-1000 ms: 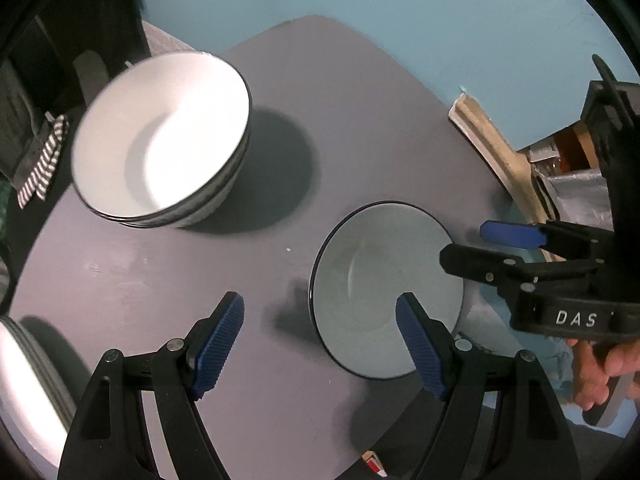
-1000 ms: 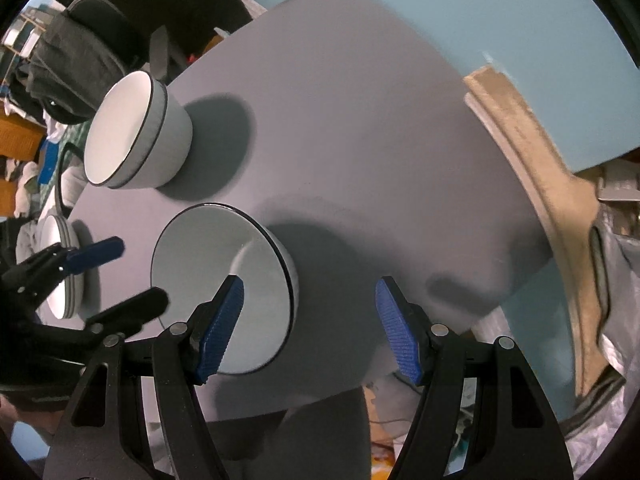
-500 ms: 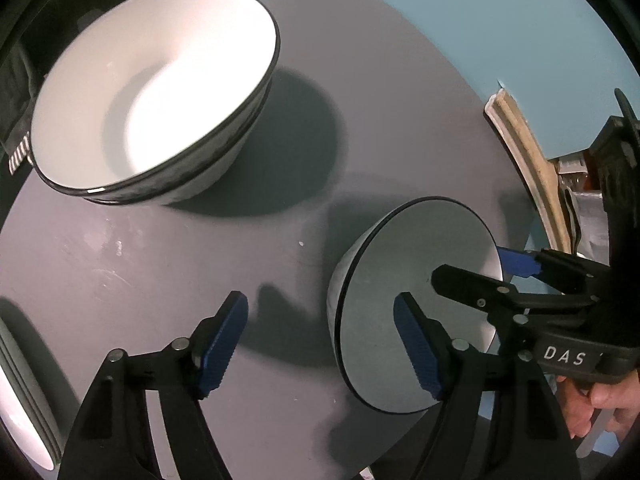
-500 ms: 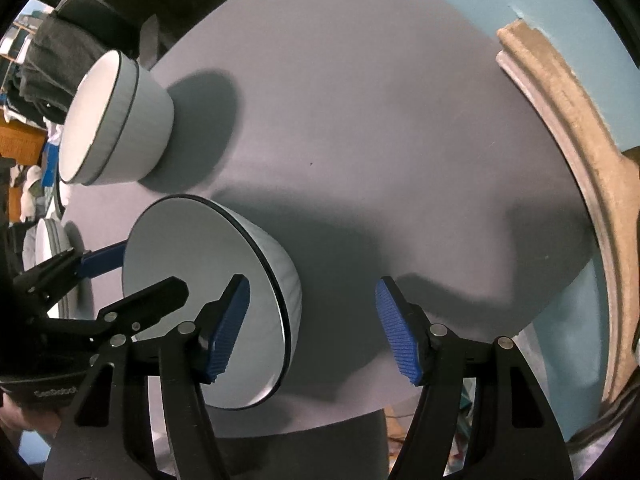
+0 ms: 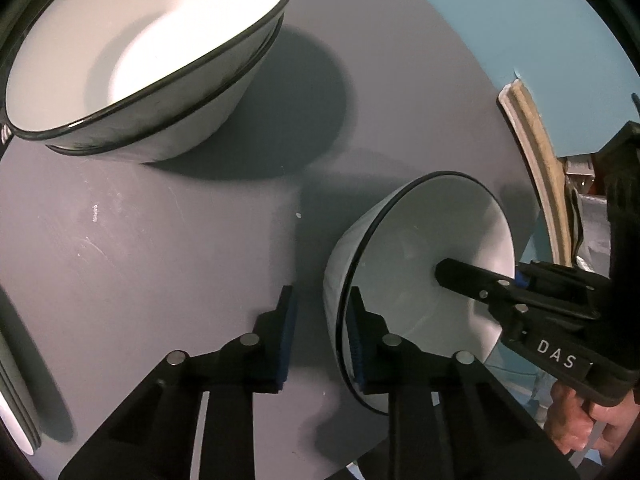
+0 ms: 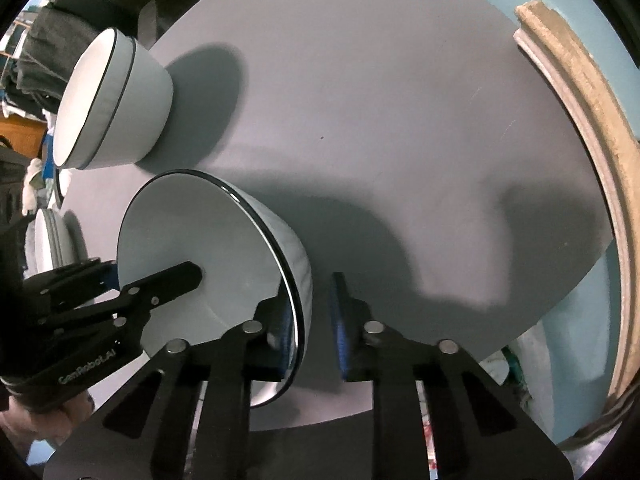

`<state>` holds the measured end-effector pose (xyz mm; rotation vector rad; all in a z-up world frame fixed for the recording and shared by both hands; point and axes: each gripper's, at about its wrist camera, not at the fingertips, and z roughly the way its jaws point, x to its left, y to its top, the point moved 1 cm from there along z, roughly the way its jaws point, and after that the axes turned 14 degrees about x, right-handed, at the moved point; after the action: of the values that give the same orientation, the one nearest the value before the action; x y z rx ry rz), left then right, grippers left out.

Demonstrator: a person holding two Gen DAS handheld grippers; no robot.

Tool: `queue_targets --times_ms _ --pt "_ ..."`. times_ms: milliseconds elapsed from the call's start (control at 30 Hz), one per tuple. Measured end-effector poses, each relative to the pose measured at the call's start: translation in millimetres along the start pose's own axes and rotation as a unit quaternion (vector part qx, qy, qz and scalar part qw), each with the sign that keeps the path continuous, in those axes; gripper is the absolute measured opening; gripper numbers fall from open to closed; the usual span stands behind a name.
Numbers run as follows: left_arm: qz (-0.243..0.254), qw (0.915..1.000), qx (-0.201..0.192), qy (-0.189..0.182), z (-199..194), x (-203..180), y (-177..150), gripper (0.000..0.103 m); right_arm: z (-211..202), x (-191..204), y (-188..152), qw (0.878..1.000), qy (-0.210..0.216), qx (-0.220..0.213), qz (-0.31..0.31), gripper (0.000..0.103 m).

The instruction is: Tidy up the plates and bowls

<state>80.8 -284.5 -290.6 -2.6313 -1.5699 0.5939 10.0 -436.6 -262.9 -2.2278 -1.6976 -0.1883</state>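
Observation:
A white bowl with a black rim (image 5: 424,264) sits near the front of the round grey table (image 5: 160,248); it also shows in the right wrist view (image 6: 208,256). My left gripper (image 5: 320,332) straddles its near wall, one finger inside and one outside, jaws narrowed around the rim. My right gripper (image 6: 312,328) straddles the opposite wall the same way. A stack of two larger white bowls (image 5: 132,60) stands behind, also in the right wrist view (image 6: 112,100).
A stack of white plates (image 6: 52,240) lies at the table's left edge. A wooden moulding strip (image 6: 592,128) leans by the blue wall on the right. Clothes and clutter (image 6: 44,48) sit beyond the table's far left.
Both grippers have moved down onto the single bowl and narrowed from wide open around its opposite walls. The bowl stack now looms larger in the left wrist view.

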Motion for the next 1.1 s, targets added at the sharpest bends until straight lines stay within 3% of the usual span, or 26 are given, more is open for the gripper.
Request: queue_targets --times_ms 133,700,800,1100 --pt "0.009 1.0 -0.002 0.001 -2 -4 0 0.011 -3 -5 2 1.0 0.007 0.004 0.0 0.01" --pt "-0.022 0.9991 -0.036 0.001 -25 -8 -19 0.007 -30 -1 1 1.0 -0.024 0.005 -0.013 0.007" --pt "-0.03 0.9987 -0.041 -0.001 -39 1 -21 0.007 -22 27 8 0.999 -0.029 0.002 -0.015 0.007" --pt "-0.039 0.9976 -0.058 -0.001 -58 18 -29 0.007 -28 43 15 0.998 -0.041 -0.013 -0.04 0.007"
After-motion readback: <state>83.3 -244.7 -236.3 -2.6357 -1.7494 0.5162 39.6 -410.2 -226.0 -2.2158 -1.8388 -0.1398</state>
